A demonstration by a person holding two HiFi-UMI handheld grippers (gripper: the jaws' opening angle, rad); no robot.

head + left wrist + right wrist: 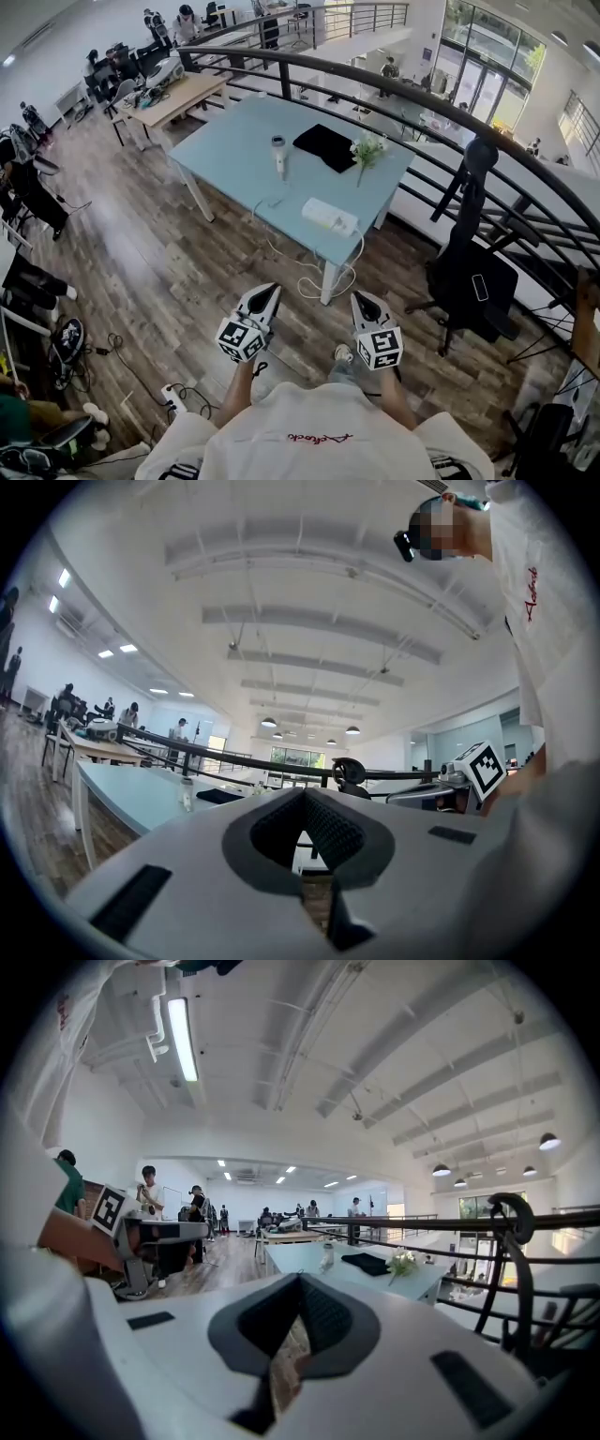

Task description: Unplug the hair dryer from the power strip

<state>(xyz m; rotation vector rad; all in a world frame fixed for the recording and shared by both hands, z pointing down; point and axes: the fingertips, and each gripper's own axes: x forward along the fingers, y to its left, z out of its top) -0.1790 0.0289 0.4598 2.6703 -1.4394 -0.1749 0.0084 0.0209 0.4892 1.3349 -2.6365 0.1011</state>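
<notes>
The left gripper (267, 300) and right gripper (365, 306) are both clenched on nothing at lower centre, well apart from the table (225, 159). The hair dryer (278, 155) sits mid-table, upper centre. The power strip (330, 217) lies near the table's front edge.

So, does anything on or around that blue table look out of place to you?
Nothing looks spilled or broken. The only untidy bit is the white cable, which drops off the table edge by the power strip and lies in loose loops on the floor.
</notes>
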